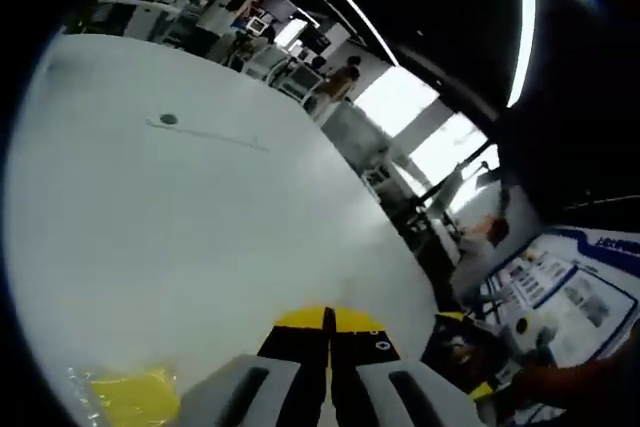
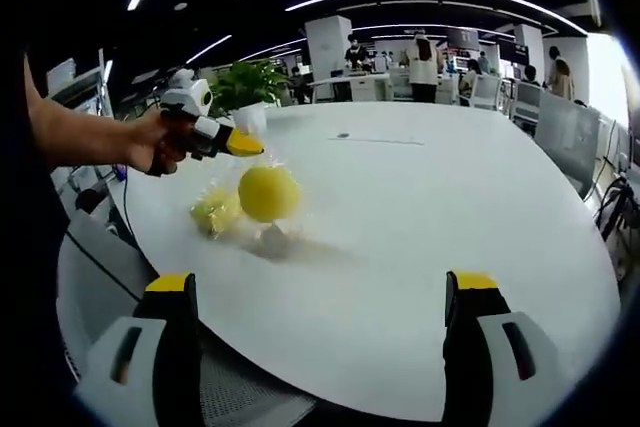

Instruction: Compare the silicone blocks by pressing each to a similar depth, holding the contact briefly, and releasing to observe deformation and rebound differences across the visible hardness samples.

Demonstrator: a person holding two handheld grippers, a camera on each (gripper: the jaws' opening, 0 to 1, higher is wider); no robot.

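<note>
Your left gripper (image 2: 238, 143), jaws together, pinches a clear plastic bag (image 2: 262, 161) and lifts one yellow silicone ball (image 2: 268, 193) above the white counter (image 2: 420, 217) near its left edge. One yellow block (image 2: 216, 211) and one pale, hard-to-identify piece (image 2: 272, 240) lie beneath. Your right gripper (image 2: 322, 292) hangs with jaws wide apart over the near edge. No writing is readable.

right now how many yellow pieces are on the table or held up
2: a round yellow ball hanging in clear wrap from the left gripper, and a yellow-green piece on the table. More may be hidden.
</note>
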